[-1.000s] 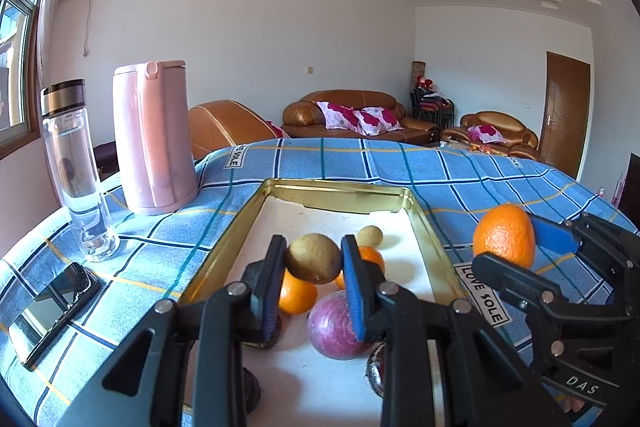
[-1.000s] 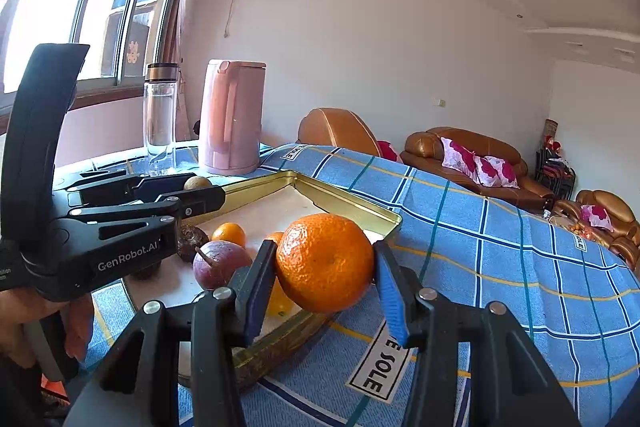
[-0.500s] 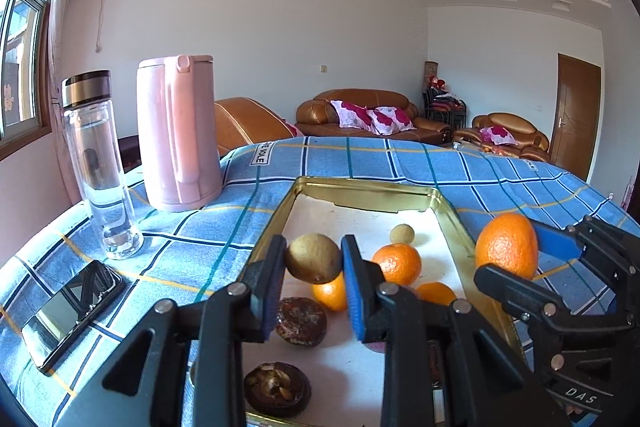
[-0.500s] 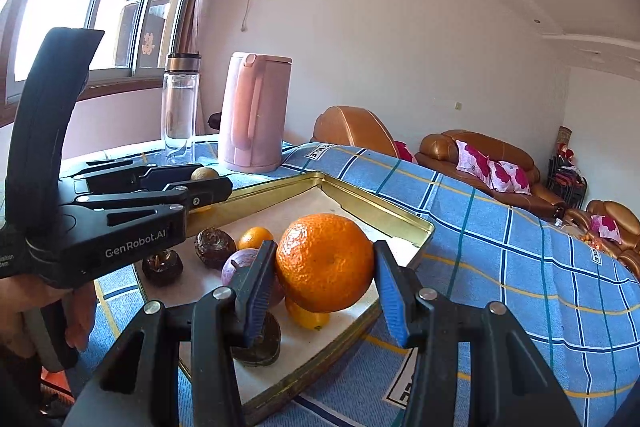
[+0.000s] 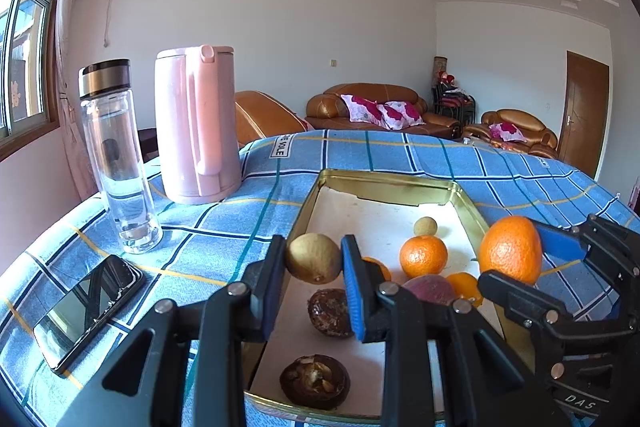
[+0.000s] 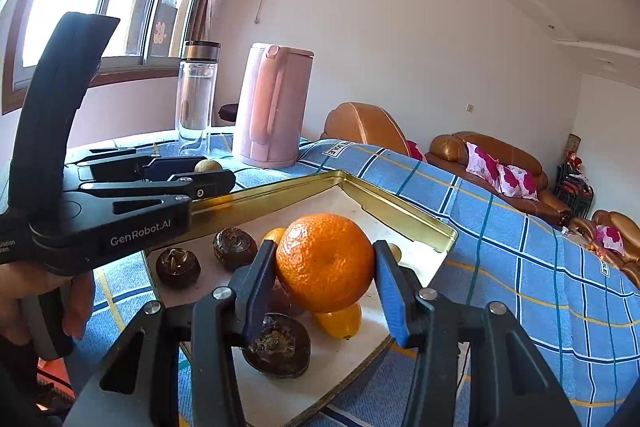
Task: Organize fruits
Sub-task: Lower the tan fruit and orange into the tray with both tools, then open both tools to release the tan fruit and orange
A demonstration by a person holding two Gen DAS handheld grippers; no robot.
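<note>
Checked tablecloth (image 5: 360, 155) carries tray (image 5: 384, 181). Left gripper (image 5: 314, 259) clamps kiwi (image 5: 314, 257), right gripper (image 6: 325, 263) clamps orange (image 6: 325, 263); next, probably lower both into free tray space.

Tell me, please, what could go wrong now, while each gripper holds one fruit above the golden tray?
1. The left gripper pinches the small brown fruit only at its sides; being round, it might slip and drop on the dark fruits below.
2. The right gripper holds the large orange over a crowded part of the tray; set down there, it may roll or knock the yellow fruit.
3. Both grippers are close together and might collide.
</note>
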